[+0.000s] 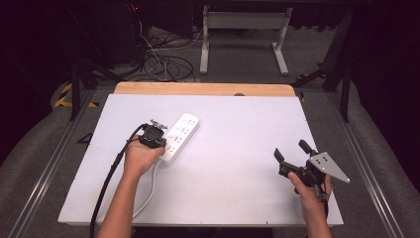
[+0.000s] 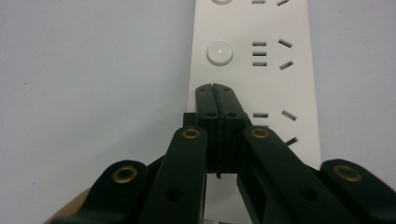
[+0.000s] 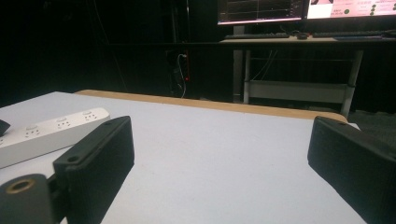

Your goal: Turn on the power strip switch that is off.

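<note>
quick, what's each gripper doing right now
left gripper: shut, nothing between its jaws, tips over the power strip.
right gripper: open, holding nothing, above the table.

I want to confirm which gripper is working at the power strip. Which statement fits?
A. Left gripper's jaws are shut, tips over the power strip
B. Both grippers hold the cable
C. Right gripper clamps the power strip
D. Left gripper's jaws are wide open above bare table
A: the left gripper shows both black jaws pressed together, tips over the white power strip near a round button.

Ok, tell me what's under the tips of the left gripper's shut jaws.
The white plastic power strip lies directly under the left gripper, its shut jaws pointing down beside a socket row. Whether the tips cover a round switch button like the one ahead cannot be seen.
</note>
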Motion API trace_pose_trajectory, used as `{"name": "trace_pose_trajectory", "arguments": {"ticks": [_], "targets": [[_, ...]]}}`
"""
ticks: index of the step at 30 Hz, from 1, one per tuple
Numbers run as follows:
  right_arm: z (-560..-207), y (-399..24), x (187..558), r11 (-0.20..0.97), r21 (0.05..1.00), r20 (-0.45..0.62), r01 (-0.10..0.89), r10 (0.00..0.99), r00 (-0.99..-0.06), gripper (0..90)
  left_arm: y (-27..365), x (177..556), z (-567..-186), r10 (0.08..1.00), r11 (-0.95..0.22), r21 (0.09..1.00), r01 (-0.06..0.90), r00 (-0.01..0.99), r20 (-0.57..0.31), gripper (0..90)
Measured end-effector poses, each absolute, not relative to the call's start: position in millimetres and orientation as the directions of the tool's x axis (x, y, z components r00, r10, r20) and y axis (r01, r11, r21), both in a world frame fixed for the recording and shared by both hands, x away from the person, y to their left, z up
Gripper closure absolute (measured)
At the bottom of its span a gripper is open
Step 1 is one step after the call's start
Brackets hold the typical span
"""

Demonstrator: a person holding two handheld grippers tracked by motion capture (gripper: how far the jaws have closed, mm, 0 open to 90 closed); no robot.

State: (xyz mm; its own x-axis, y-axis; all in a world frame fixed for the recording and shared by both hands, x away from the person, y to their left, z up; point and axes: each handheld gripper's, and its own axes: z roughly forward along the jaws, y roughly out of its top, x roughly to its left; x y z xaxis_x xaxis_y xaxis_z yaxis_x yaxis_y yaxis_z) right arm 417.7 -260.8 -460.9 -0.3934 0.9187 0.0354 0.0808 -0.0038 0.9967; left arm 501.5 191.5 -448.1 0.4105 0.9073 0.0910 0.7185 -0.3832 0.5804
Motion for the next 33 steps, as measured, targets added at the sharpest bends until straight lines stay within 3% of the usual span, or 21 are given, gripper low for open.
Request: {"name": "trace_pose_trajectory", "arguments": {"ticks": [33], "targets": [[-461.5, -263.9, 418.9, -0.024, 0.996, 0.055, 0.084, 0.922, -0.384, 8.9, 197.7, 497.8, -452.3, 0.92, -0.329, 0.649, 0.686, 0.387, 0.058, 90.0]]}}
